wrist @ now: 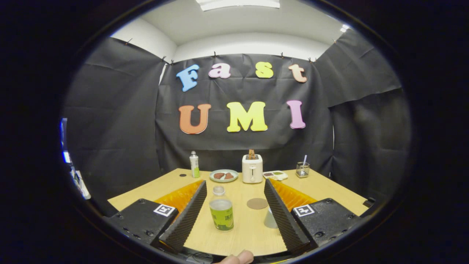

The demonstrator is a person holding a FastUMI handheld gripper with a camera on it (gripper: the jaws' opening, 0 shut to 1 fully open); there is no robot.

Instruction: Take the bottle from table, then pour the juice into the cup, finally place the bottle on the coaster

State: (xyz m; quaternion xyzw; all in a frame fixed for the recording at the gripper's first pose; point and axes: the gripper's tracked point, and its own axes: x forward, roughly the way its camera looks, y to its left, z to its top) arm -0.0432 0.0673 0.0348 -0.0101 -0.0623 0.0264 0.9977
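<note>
A clear bottle (221, 209) with a green label and a white cap stands upright on the wooden table (249, 227), between my two fingers and closer to the left one. My gripper (235, 187) is open, with its ribbed black fingers (190, 212) spread wide on either side and neither touching the bottle. A round brown coaster (257, 203) lies flat just right of the bottle. A small pale cup (270, 219) stands near the right finger, partly hidden by it.
At the back of the table stand a second white bottle (194, 164), a plate with food (223, 175), a white toaster (252, 168), a small tray (276, 175) and a glass holder with a straw (302, 169). A fingertip (240, 257) shows at the near edge.
</note>
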